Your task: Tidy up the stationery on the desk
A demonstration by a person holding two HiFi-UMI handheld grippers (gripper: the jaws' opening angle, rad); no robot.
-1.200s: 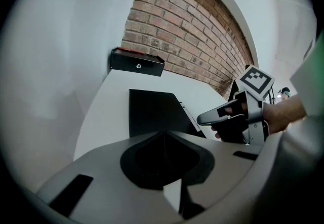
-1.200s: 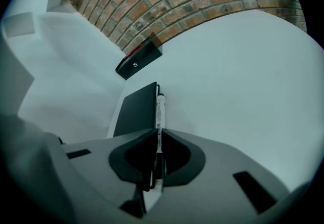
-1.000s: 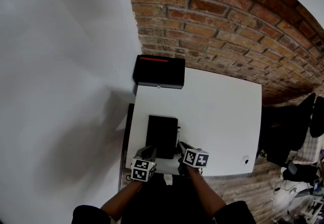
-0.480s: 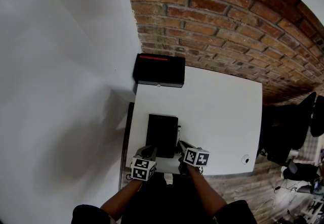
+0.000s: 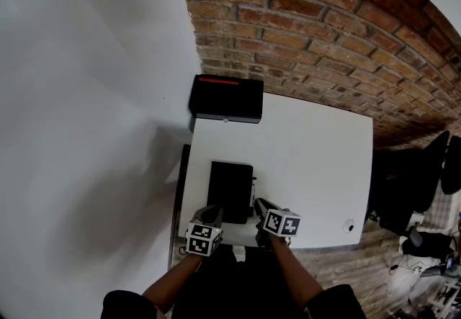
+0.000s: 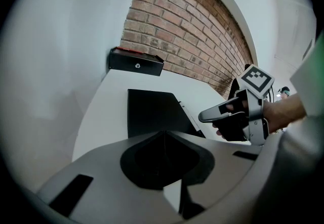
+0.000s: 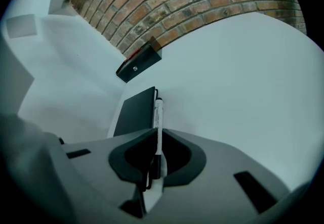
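While my right gripper (image 7: 155,136) clamps the pen (image 7: 158,114) and my left gripper (image 6: 163,136) sits closed, empty, I judge tidying barely begun.

Soft even light, no hard glare; white desk (image 5: 317,159) is the brightest bit. Big fuzzy shadow on the white wall (image 5: 122,209) left of it. Both gripper views = heavy fisheye w/ black corners, bricks (image 6: 177,31) bend into an arc. Right gripper view has a bluish cast, and the pen (image 7: 158,117) goes soft up close.

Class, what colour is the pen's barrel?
White pen barrel, black tip; right gripper view shows it best.
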